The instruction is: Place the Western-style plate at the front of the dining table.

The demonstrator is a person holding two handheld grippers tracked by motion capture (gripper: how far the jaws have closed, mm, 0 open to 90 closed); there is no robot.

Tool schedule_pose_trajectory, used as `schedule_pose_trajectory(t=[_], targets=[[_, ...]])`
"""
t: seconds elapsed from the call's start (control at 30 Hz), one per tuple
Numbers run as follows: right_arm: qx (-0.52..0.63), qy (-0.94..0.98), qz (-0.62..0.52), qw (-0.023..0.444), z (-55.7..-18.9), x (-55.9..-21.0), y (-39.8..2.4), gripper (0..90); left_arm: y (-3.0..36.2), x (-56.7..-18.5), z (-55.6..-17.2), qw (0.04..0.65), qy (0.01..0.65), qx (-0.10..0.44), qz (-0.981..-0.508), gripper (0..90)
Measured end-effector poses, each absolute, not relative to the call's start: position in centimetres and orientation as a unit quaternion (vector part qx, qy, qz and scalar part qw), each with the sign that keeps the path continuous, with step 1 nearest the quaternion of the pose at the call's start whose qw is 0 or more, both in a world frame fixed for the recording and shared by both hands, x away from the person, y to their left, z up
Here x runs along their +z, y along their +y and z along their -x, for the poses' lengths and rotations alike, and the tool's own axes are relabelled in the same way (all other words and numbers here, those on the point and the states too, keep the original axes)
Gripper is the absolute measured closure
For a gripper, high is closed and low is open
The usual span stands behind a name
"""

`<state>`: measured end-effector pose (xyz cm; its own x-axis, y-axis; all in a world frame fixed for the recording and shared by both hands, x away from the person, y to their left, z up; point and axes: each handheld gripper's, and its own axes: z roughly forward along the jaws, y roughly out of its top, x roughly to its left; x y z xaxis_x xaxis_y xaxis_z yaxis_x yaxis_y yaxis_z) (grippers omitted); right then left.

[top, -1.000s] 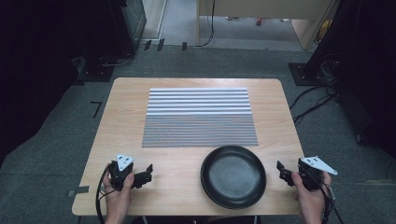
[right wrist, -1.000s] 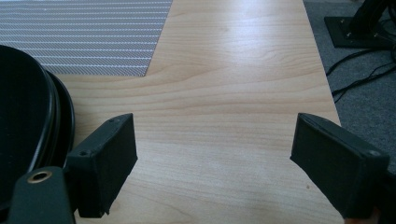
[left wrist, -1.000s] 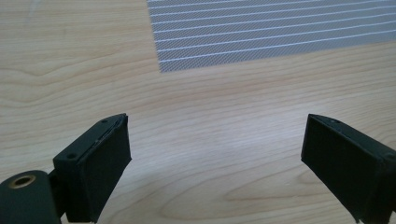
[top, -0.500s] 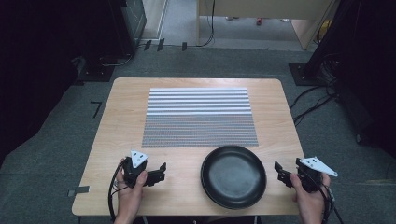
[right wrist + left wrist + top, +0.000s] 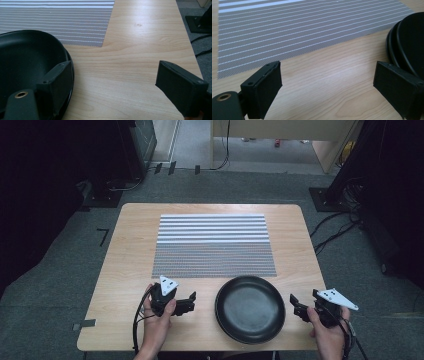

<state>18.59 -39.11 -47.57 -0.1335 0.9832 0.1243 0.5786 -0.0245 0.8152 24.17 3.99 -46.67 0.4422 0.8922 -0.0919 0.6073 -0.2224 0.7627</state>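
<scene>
Since both my tools are spread wide and holding nothing, I reckon the round black metal pan point(image 5: 249, 308) at the near middle of the wooden counter point(image 5: 130, 245) is next: left tool point(image 5: 191, 301) and right tool point(image 5: 295, 304) should close in level, one each side.

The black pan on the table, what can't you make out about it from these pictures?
- Black pan: in the left gripper view the picture's right edge and the near jaw cut it off.
- In the right gripper view the left edge and the near jaw hide part of it.
- High view: the table under the pan is hidden.
</scene>
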Motion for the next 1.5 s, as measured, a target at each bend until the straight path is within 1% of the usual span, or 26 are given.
schedule_pose_trajectory(t=[0.33,0.5,0.67,0.97,1.0,1.03,1.07,1.1,1.17,1.2,1.23,1.27,1.33,1.37,1.4,1.43,1.47,1.5], targets=[[0.399,0.647,-0.597,0.256,-18.4,-47.3,-38.2,13.5,1.1,-46.2,-24.4,0.392,0.474,0.172,-0.769,8.0],[0.408,0.641,-0.598,0.255,-18.3,-47.1,-37.9,13.7,-0.9,-45.6,-24.5,0.407,0.46,0.151,-0.775,7.9],[0.413,0.638,-0.598,0.255,-18.4,-47.0,-37.6,14.1,-2.0,-45.4,-24.4,0.412,0.45,0.14,-0.78,8.0],[0.412,0.635,-0.6,0.258,-18.5,-47.4,-36.5,24.2,-2.7,-46.2,-24.1,0.414,0.449,0.121,-0.783,8.0],[0.412,0.635,-0.6,0.258,-18.5,-47.4,-36.5,24.2,-2.7,-46.2,-24.1,0.414,0.449,0.121,-0.783,8.2],[0.412,0.64,-0.598,0.251,-18.6,-47.7,-36.3,34.4,-2.8,-46.5,-24.0,0.416,0.445,0.118,-0.784,10.1],[0.414,0.646,-0.595,0.241,-18.6,-47.8,-36.3,40.3,-2.8,-46.6,-23.8,0.414,0.446,0.121,-0.784,14.0],[0.42,0.651,-0.588,0.231,-18.7,-47.9,-36.3,46.0,-2.9,-46.8,-23.8,0.414,0.445,0.12,-0.785,14.1],[0.423,0.662,-0.58,0.215,-18.8,-48.1,-36.0,48.9,-2.9,-47.1,-23.7,0.416,0.444,0.109,-0.786,14.1],[0.423,0.662,-0.58,0.215,-18.8,-48.1,-36.0,48.9,-2.9,-47.1,-23.7,0.416,0.444,0.109,-0.786,14.2],[0.419,0.671,-0.572,0.215,-18.7,-48.3,-35.6,55.0,-2.8,-47.3,-23.6,0.418,0.447,0.101,-0.784,14.9],[0.416,0.674,-0.572,0.213,-18.7,-48.4,-35.5,57.1,-2.8,-47.4,-23.6,0.419,0.448,0.096,-0.784,16.6],[0.414,0.674,-0.574,0.21,-18.7,-48.5,-35.4,58.2,-2.7,-47.5,-23.6,0.418,0.448,0.093,-0.785,24.0],[0.41,0.675,-0.578,0.205,-18.7,-48.7,-35.3,60.9,-2.7,-47.6,-23.5,0.419,0.448,0.089,-0.785,25.5],[0.41,0.675,-0.578,0.205,-18.7,-48.7,-35.3,60.9,-2.7,-47.6,-23.5,0.419,0.448,0.089,-0.785,28.1],[0.409,0.67,-0.586,0.199,-18.7,-48.8,-35.4,65.9,-2.7,-47.8,-23.4,0.423,0.446,0.08,-0.785,30.7],[0.414,0.664,-0.592,0.194,-18.6,-48.7,-35.6,68.4,-2.7,-47.8,-23.4,0.423,0.446,0.08,-0.785,31.9],[0.414,0.664,-0.592,0.194,-18.6,-48.7,-35.6,68.4,-2.7,-47.8,-23.4,0.424,0.444,0.077,-0.786,31.9]])
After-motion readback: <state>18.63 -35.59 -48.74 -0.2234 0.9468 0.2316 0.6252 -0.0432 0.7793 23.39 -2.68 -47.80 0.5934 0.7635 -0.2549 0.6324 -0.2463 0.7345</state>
